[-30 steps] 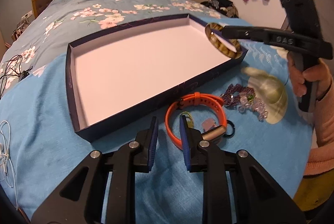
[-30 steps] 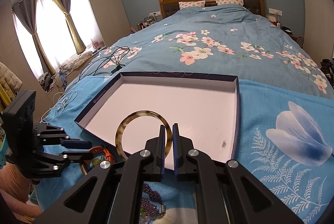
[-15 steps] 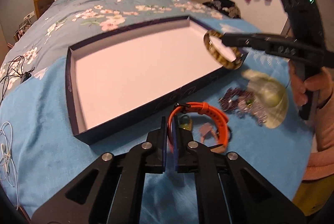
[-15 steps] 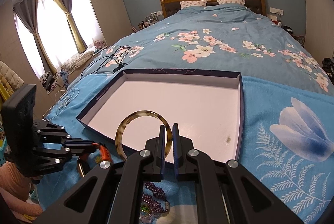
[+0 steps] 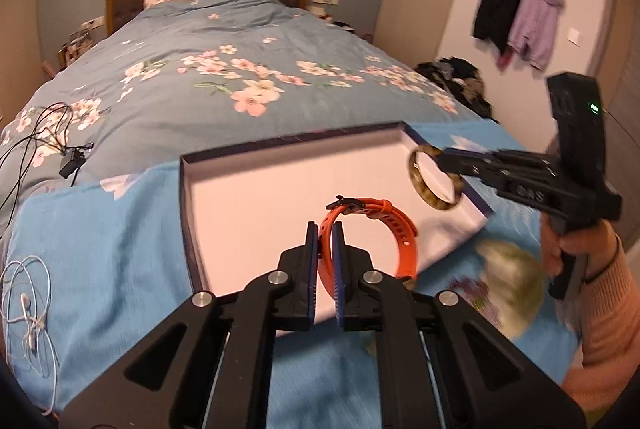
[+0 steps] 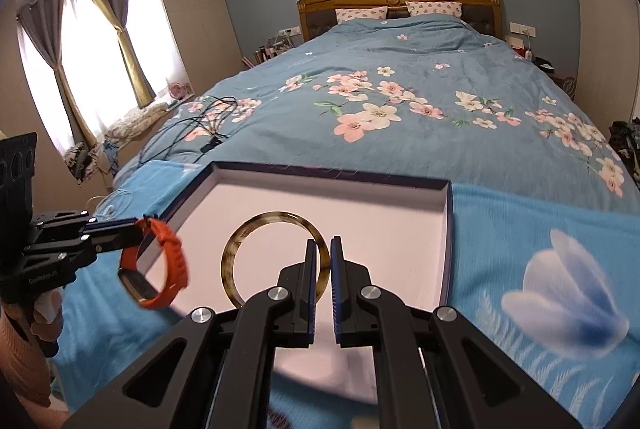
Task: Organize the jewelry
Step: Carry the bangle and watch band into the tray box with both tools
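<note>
1. Left wrist view: L gripper point(image 5: 325, 241) is clamped on the orange watch band point(image 5: 394, 229), strap pinched edge-on between the blue pads so the loop hangs fwd of the tips. Band is held in the air over the near part of the tray point(image 5: 188, 197), not touching its floor; prob. held high to clear the dark rim before lowering.
2. Same view: R gripper point(image 5: 444, 160) is seen at right, closed on the tortoiseshell bangle point(image 5: 434, 183), which is carried tilted over the tray's right corner. Bangle and band are kept well apart, likely so both can be set down w/o collision.
3. Same view: beads point(image 5: 476, 293) and a pale shell-like dish point(image 5: 510, 285) are left on the blue cloth point(image 5: 100, 249) beside the tray, blurred; judged still to be sorted.
4. Right wrist view: R gripper point(image 6: 322, 249) is shut on the bangle point(image 6: 276, 257) at its right rim, ring facing the cam, over the tray point(image 6: 448, 241) interior. Thin-rim grip gives little contact, so slip or swing is a risk.
5. Same view: L gripper point(image 6: 138, 231) w/ the band point(image 6: 164, 269) is seen at left, over the tray's left edge. Tray floor looks bare; task judged early, both pieces at carry/place stage.
</note>
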Demonstrator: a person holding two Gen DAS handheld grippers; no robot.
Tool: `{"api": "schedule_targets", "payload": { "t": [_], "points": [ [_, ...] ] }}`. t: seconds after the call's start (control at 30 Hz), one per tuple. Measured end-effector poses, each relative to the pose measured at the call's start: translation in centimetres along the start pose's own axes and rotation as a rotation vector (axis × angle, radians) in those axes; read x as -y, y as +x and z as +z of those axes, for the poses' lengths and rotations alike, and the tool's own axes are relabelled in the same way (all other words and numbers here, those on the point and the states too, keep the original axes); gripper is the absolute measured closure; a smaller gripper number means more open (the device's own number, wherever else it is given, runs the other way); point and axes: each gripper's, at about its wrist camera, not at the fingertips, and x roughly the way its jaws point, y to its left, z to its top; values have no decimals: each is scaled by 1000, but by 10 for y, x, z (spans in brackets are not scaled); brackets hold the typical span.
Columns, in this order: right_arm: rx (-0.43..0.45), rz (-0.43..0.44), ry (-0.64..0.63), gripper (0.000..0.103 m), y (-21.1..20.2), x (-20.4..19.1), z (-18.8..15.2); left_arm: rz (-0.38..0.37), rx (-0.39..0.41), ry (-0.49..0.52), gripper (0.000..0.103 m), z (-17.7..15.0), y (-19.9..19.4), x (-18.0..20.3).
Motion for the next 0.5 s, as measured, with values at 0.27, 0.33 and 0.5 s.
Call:
{"api": "schedule_targets", "payload": {
  "t": [0.27,0.33,0.5],
  "points": [
    [-66,-47,-6,98,42,10,29,36,-50,-85,102,35,56,-21],
    [-88,-58,-16,98,53,10,35,45,-55,-103,102,42,67,-25],
    [-139,-74,-28,98,73,11,40,58,-102,-117,102,48,93,-33]
  ]
}}
